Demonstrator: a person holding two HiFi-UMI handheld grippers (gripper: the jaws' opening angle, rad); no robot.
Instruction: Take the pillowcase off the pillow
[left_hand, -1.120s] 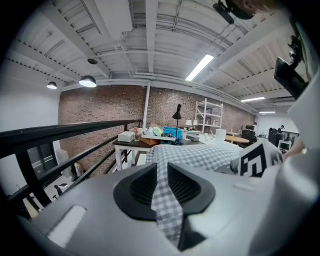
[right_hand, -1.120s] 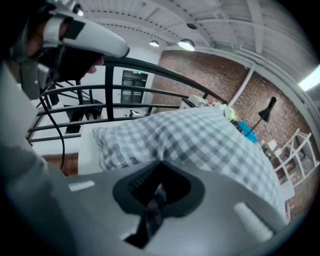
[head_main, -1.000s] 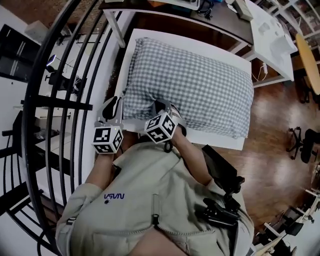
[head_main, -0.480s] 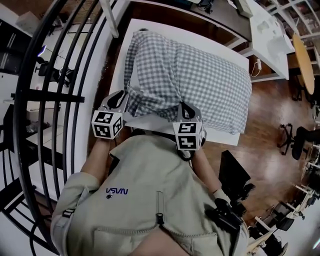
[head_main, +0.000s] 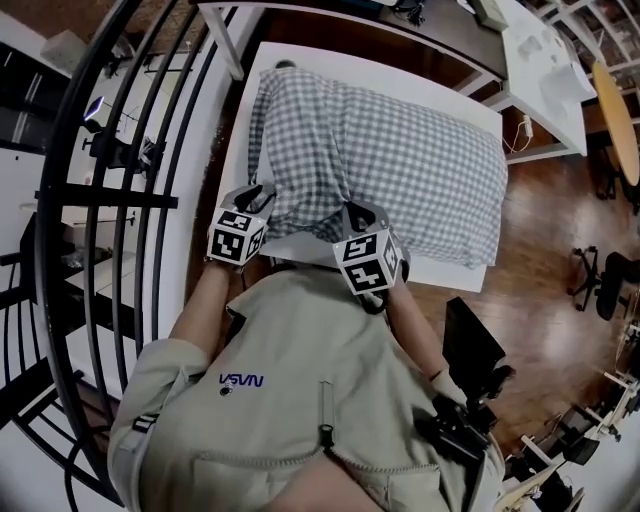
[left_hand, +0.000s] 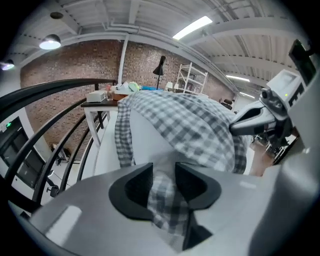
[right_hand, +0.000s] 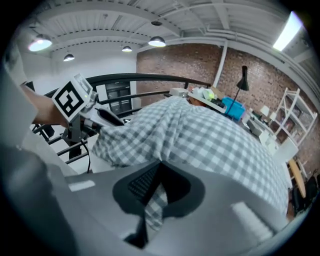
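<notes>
The grey checked pillowcase (head_main: 400, 150) covers a pillow on the white table (head_main: 470, 110). Its near edge is gathered toward me. In the left gripper view the white pillow (left_hand: 145, 135) shows bare where the pillowcase (left_hand: 190, 125) is drawn back. My left gripper (head_main: 250, 195) is at the near left corner. Its jaws are opening, and a fold of checked cloth (left_hand: 164, 192) lies loosely between them. My right gripper (head_main: 358, 212) is at the near edge further right, shut on a pinch of the pillowcase (right_hand: 156, 200). The left gripper (right_hand: 75, 102) also shows in the right gripper view.
A curved black railing (head_main: 100, 200) runs along the left of the table. White desks (head_main: 540, 70) stand at the upper right. A black chair (head_main: 470, 350) sits at my right over the wooden floor (head_main: 545, 230).
The pillowcase's near edge has been bunched and pulled toward me. My right gripper has shifted right along that edge, and my left gripper has moved up and right against the corner.
</notes>
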